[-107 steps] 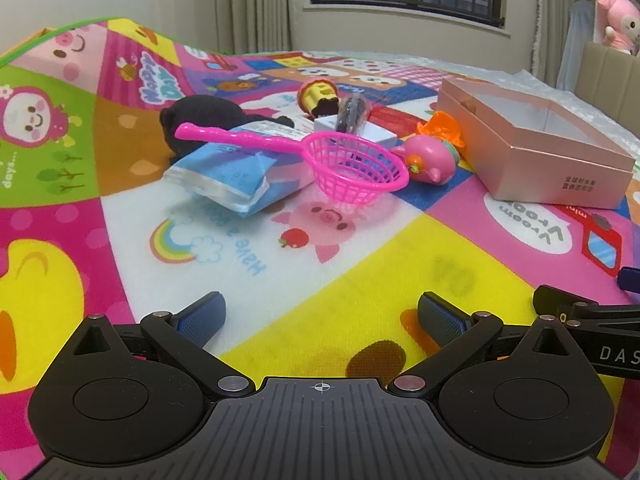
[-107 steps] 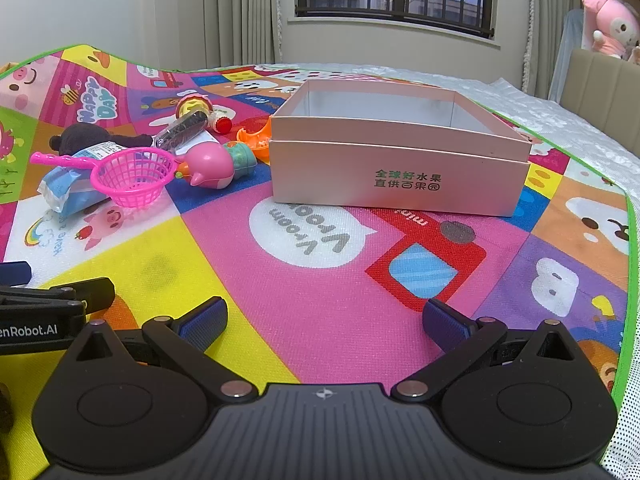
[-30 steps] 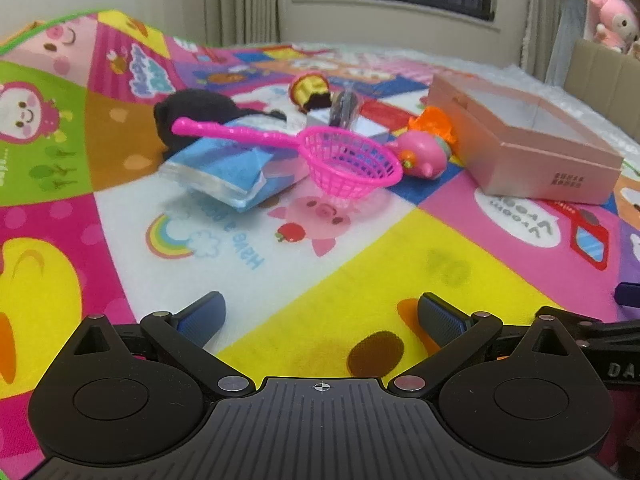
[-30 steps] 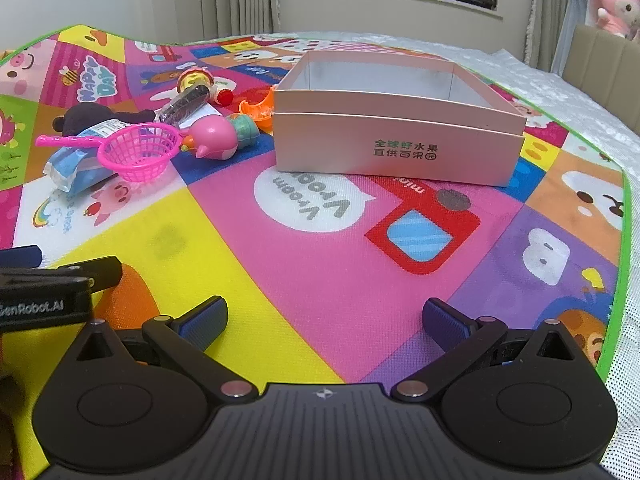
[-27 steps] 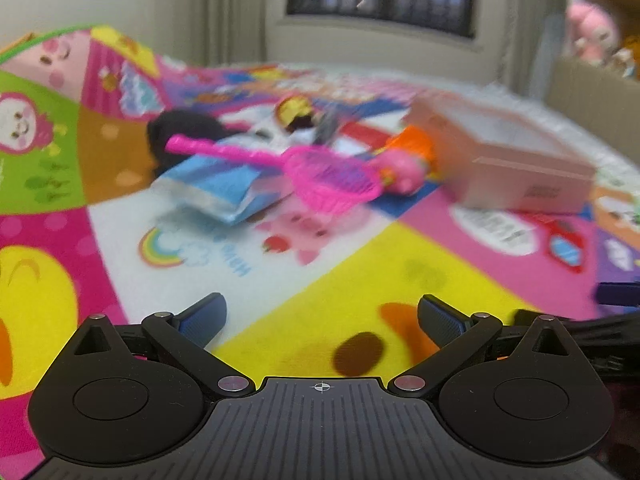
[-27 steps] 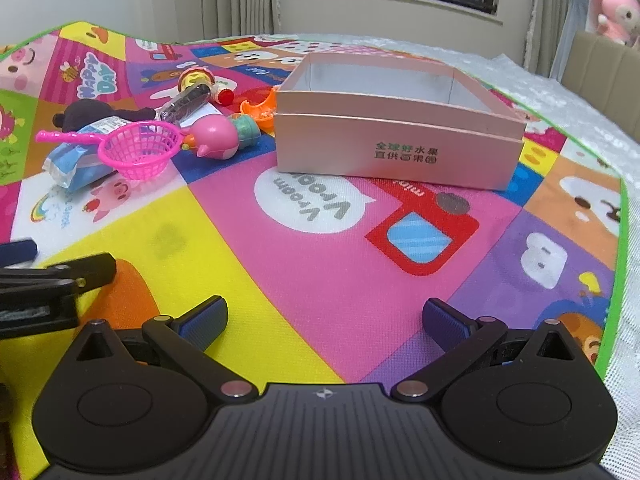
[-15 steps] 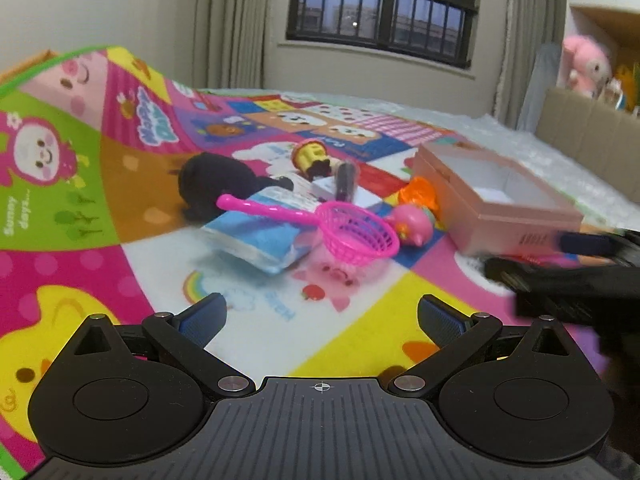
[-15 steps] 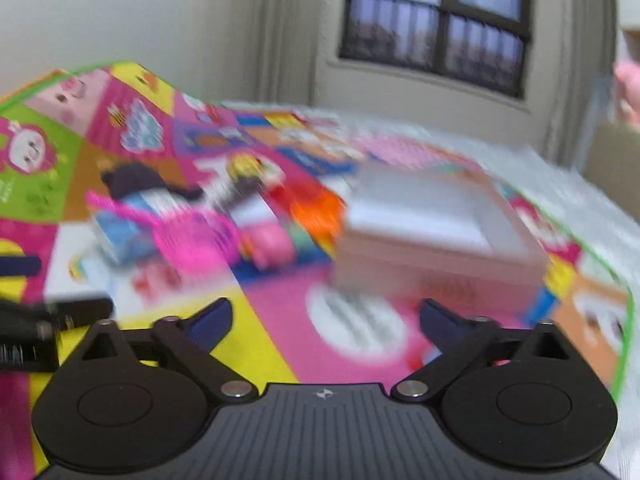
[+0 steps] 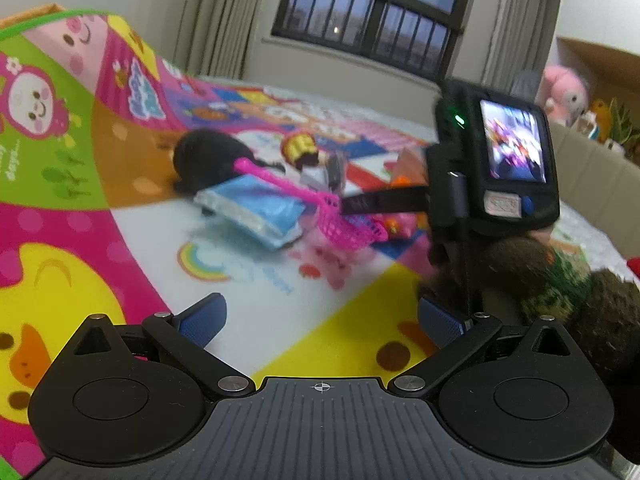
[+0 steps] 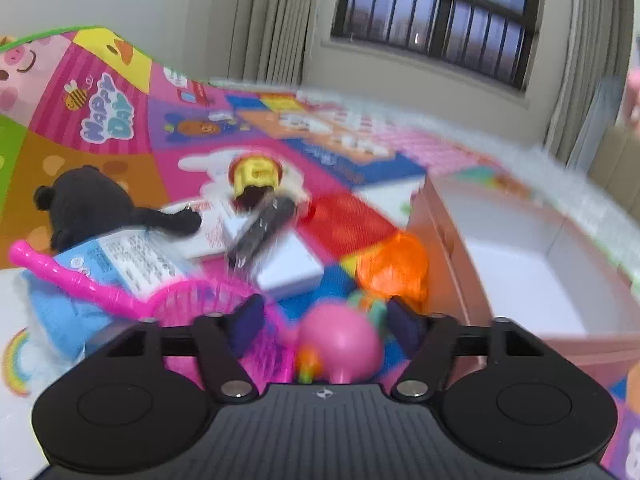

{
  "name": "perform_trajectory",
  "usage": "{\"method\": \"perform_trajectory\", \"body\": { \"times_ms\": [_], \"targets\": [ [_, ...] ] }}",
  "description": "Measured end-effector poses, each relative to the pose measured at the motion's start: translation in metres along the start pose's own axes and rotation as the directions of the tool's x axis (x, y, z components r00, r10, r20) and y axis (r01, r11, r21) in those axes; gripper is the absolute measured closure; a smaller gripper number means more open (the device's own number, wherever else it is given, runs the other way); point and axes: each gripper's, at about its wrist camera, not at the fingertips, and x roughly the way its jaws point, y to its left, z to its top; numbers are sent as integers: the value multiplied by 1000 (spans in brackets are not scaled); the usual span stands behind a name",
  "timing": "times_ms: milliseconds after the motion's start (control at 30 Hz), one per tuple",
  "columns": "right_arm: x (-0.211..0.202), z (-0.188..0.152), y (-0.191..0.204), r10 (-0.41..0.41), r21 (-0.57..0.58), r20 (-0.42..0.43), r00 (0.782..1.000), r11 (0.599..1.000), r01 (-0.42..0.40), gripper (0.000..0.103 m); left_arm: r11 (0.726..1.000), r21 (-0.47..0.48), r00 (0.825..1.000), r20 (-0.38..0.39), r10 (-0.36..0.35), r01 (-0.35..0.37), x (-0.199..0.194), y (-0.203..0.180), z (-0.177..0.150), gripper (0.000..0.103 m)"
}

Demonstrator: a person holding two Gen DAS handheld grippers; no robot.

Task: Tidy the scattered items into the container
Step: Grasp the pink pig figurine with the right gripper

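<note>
Left wrist view: the left gripper (image 9: 320, 316) is held with fingers wide apart, nothing between them, above the play mat (image 9: 100, 168). The pink net (image 9: 344, 228) lies on the blue packet (image 9: 260, 208).

Right wrist view: "HAPPY DAY" is printed on the mat. The right gripper (image 10: 324, 320) has just been closing; its fingers are partly apart around the pink toy (image 10: 340, 340), contact not discernible. The pink box (image 10: 520, 272) lies just right.

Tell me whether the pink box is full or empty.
Empty as far as it shows: the pink box has a bare white floor; its near corner is hidden and blurred.
</note>
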Motion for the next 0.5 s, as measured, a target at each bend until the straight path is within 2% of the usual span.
{"method": "perform_trajectory", "body": {
  "times_ms": [33,100,133,167,267,333,400,500],
  "targets": [
    [-6,-4,-3,7,-8,-13,1000,1000,-7,51,1000,4,1000,18,-2,2,-2,1,0,0],
    [-20,-16,-13,39,-28,-30,999,999,-40,53,1000,7,999,29,-21,21,-3,2,0,0],
    [-27,-24,-21,49,-23,-48,998,998,-50,63,999,2,999,25,-32,32,-2,2,0,0],
    [-32,-33,-30,58,-15,-74,996,998,-59,66,999,-4,999,15,-39,39,0,1,0,0],
    [-50,-54,-60,68,22,-72,995,998,-67,67,999,-17,999,-21,-39,39,11,-3,5,0],
    [-67,-60,-73,66,31,-19,998,997,-66,66,1000,19,999,-33,-21,22,17,-10,9,0],
    [-80,-60,-84,72,73,33,997,995,-74,62,998,56,998,-50,27,-25,21,-16,12,0],
    [-76,-48,-89,146,138,62,987,978,-154,61,998,52,997,-66,48,-45,19,-18,20,0]
  ]
}}
